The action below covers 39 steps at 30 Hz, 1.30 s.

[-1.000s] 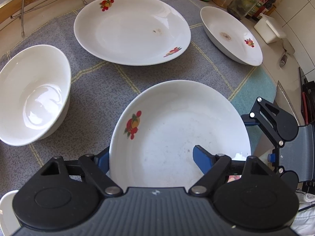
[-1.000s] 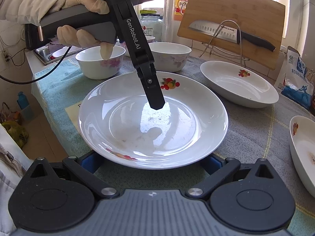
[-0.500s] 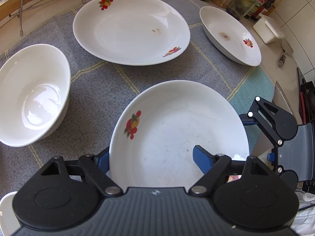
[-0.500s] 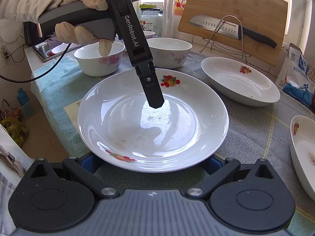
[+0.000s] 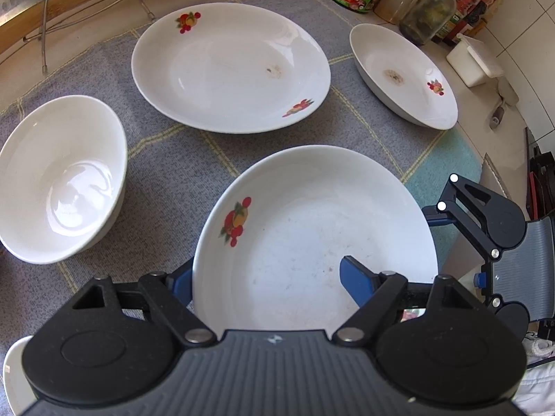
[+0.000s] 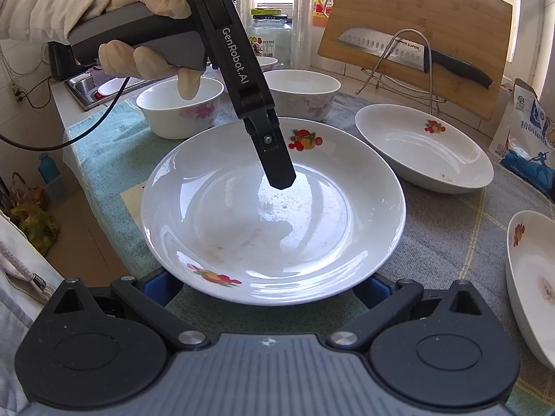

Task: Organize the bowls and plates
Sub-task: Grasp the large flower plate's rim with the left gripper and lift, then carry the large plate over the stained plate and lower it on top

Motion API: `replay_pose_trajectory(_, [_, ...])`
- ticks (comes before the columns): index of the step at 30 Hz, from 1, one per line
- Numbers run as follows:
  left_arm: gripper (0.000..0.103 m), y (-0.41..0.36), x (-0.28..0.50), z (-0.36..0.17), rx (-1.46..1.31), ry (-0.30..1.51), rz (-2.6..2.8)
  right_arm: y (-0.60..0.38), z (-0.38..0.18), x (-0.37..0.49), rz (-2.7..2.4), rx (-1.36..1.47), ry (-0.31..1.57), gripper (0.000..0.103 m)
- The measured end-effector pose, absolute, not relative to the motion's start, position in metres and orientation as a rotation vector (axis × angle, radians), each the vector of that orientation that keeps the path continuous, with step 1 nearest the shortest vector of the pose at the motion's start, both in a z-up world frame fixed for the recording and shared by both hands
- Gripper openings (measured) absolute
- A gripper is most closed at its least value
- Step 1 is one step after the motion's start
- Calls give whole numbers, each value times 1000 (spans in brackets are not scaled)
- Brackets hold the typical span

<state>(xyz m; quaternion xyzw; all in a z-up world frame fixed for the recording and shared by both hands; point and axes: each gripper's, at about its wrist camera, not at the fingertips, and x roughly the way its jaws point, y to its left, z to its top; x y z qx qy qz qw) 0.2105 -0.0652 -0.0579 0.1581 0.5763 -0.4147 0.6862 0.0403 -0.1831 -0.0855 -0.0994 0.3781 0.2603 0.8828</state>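
A white plate with fruit prints [image 5: 312,228] [image 6: 274,215] sits on the grey cloth. My left gripper [image 5: 267,277] straddles its rim: one blue finger [image 5: 357,280] over the inside, the other [image 5: 182,280] outside; whether the pads press the rim is unclear. From the right wrist view the left gripper's finger [image 6: 274,159] reaches into the plate. My right gripper [image 6: 267,286] is open, its fingers low on either side of the plate's near edge. Other dishes: a large plate [image 5: 229,66], an oval dish [image 5: 402,72], a white bowl [image 5: 59,176].
Two floral bowls [image 6: 180,107] [image 6: 301,90] stand behind the plate, beside a sink [image 6: 90,86]. A cutting board with a knife [image 6: 416,34] leans on a wire rack. Jars and bottles [image 5: 430,10] line the wall. The table edge [image 6: 100,208] drops off at left.
The plate and both grippers have kept their places; the views have shifted only slightly.
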Motion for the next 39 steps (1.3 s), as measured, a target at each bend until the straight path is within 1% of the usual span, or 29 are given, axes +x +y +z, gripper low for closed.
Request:
replay_pose_trajectory(7, [83, -78, 211, -44, 349, 1274, -916, -198, -77, 43, 549, -212, 769, 103])
replay_pose_trajectory(18, [83, -122, 216, -28, 361, 1244, -936, -239, -64, 47, 524, -211, 752, 103])
replay_pose_trajectory(39, [83, -246, 230, -20, 465, 1189, -1119, -321, -55, 38, 305, -145, 747, 103])
